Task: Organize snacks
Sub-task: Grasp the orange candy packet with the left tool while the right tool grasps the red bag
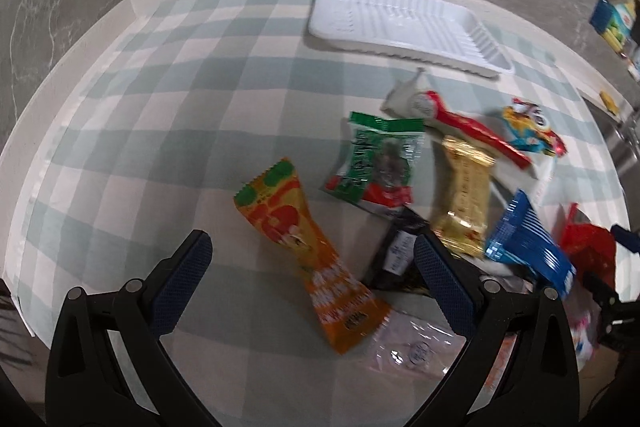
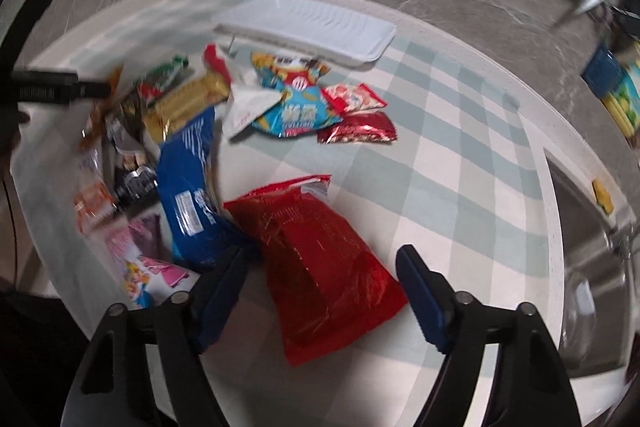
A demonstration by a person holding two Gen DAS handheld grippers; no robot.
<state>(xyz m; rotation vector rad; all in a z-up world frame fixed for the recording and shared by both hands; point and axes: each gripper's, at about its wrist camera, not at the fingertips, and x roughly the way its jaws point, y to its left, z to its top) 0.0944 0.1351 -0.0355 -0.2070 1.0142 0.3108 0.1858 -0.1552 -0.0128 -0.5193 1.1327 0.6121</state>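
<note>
Snack packets lie scattered on a checked tablecloth. My left gripper is open, its jaws either side of an orange packet. Beyond it lie a green packet, a gold bar, a blue packet and a red stick. My right gripper is open around a large red packet. The blue packet lies just left of it. An empty white tray stands at the far edge; it also shows in the right wrist view.
A black packet lies by my left gripper's right finger and a clear wrapper below it. A light-blue packet, small red packets and pink packets lie about. A sink sits at right. Grey marble floor surrounds the table.
</note>
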